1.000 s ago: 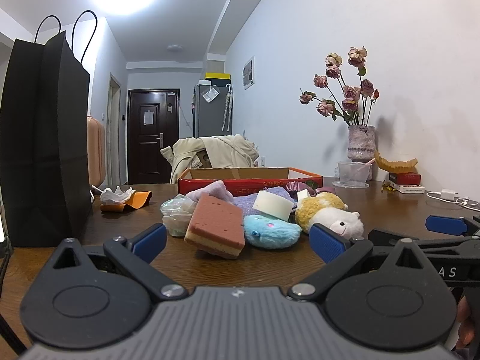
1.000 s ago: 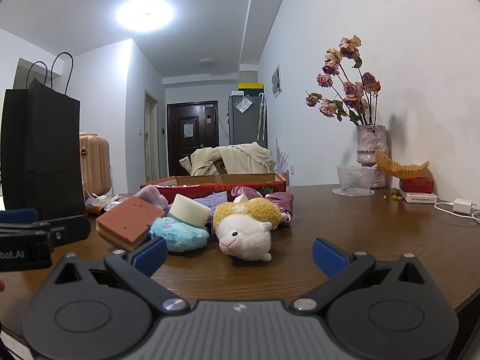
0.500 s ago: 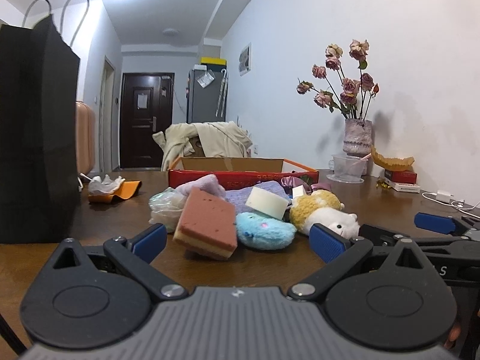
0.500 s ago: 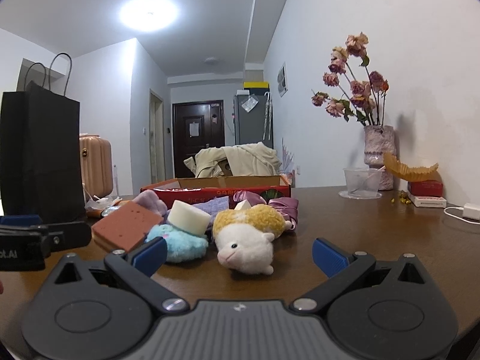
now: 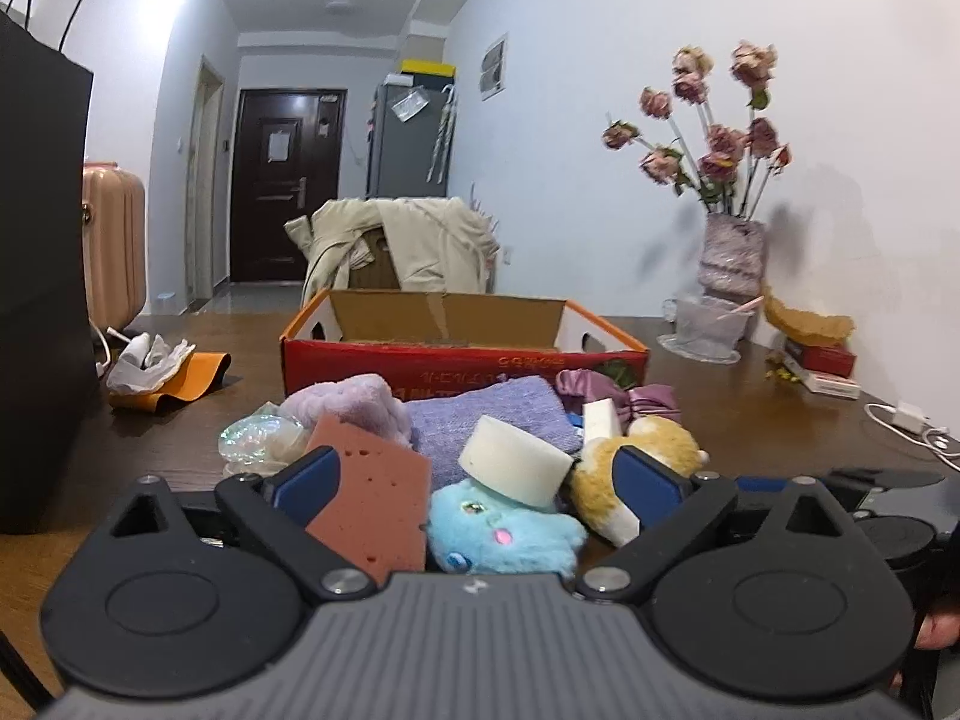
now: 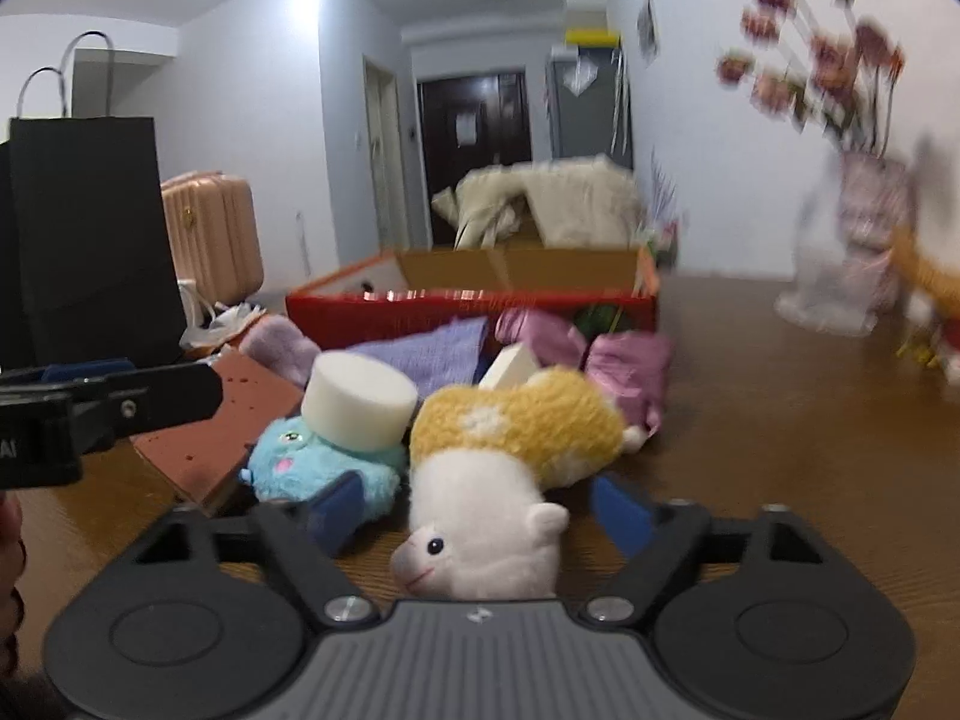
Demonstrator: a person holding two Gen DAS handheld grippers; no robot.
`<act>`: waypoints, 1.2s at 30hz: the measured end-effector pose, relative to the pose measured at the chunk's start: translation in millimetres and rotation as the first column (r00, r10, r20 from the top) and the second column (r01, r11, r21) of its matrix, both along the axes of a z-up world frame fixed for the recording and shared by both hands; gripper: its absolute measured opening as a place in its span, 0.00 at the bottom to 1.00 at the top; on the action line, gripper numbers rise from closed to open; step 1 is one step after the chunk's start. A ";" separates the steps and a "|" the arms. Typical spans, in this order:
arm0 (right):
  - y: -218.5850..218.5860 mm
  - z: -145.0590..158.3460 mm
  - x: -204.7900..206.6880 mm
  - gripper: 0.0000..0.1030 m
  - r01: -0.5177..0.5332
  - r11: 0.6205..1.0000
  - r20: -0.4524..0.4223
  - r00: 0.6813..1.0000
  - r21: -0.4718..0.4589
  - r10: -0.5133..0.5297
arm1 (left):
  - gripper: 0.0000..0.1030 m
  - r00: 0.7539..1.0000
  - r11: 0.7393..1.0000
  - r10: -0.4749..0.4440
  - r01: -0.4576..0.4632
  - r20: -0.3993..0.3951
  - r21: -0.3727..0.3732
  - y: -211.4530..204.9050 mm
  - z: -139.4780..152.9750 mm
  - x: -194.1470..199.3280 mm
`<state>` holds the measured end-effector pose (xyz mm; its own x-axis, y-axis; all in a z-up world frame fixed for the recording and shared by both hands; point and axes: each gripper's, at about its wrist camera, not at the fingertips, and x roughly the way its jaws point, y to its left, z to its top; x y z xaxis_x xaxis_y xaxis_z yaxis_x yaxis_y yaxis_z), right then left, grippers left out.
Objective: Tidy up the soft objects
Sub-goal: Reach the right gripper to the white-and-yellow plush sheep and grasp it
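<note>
A pile of soft things lies on the wooden table before an open red cardboard box (image 5: pixel 462 354). My left gripper (image 5: pixel 474 480) is open, its jaws on either side of a brown sponge (image 5: pixel 372 510), a blue plush (image 5: pixel 504 534) and a white foam disc (image 5: pixel 516 468). My right gripper (image 6: pixel 477 507) is open around a yellow-and-white alpaca plush (image 6: pixel 486 480), whose head lies between the fingers. The blue plush (image 6: pixel 318 462) and foam disc (image 6: pixel 360 396) sit just left of it. A purple cloth (image 5: pixel 486 420) and a lilac plush (image 5: pixel 354 402) lie behind.
A tall black paper bag (image 5: pixel 36 300) stands at the left. An orange pouch with white tissue (image 5: pixel 162 372) lies left of the box. A vase of dried roses (image 5: pixel 729 252), a plastic cup (image 5: pixel 705 330) and a charger cable (image 5: pixel 906 420) are at the right. The left gripper shows in the right wrist view (image 6: pixel 108 402).
Both grippers have moved forward toward the pile. The left now flanks the sponge and blue plush; the right now has the alpaca plush between its open fingers.
</note>
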<state>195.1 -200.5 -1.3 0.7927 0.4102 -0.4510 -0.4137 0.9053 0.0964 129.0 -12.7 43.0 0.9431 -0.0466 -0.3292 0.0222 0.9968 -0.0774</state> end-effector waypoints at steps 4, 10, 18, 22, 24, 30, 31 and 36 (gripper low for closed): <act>-10.9 -5.0 4.2 0.49 0.018 1.000 -0.048 0.999 0.015 -0.017 | 0.90 0.999 0.999 -0.031 0.031 -0.036 -0.008 -13.8 -3.4 11.8; -35.1 -5.5 -25.0 0.57 0.041 0.997 -0.049 0.998 0.061 -0.038 | 0.87 0.993 0.995 -0.098 0.098 -0.064 -0.003 -47.9 -9.5 24.7; -99.0 17.1 -30.2 0.71 0.029 0.980 0.075 0.996 0.195 -0.044 | 0.88 0.982 0.986 -0.161 0.156 -0.094 -0.063 -63.3 -3.5 21.4; -109.0 7.5 18.5 0.69 -0.028 0.973 -0.034 0.999 0.229 0.037 | 0.83 0.965 0.978 -0.208 0.203 -0.162 -0.048 -91.7 -20.2 23.6; -106.0 1.3 37.3 0.55 -0.051 0.966 -0.074 0.995 0.254 0.072 | 0.70 0.965 0.984 -0.178 0.176 -0.194 -0.027 -96.8 -26.9 27.6; -102.7 -4.4 11.1 0.45 -0.154 0.940 -0.164 0.964 0.305 0.211 | 0.62 0.982 0.999 0.027 -0.034 -0.188 -0.033 -66.4 -25.0 26.2; -103.5 -2.8 4.5 0.45 -0.177 0.928 -0.154 0.959 0.327 0.237 | 0.62 0.982 0.998 0.039 -0.049 -0.187 -0.049 -64.1 -23.9 25.9; -105.4 2.5 -0.8 0.47 -0.132 0.946 -0.107 0.980 0.295 0.170 | 0.68 0.982 0.989 -0.075 0.051 -0.175 -0.142 -71.6 -14.3 30.0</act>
<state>194.3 -305.9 1.2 0.6538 0.6471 -0.3921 -0.5105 0.7598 0.4027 159.1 -84.2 28.7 0.8628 -0.1601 -0.4795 0.0581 0.9736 -0.2205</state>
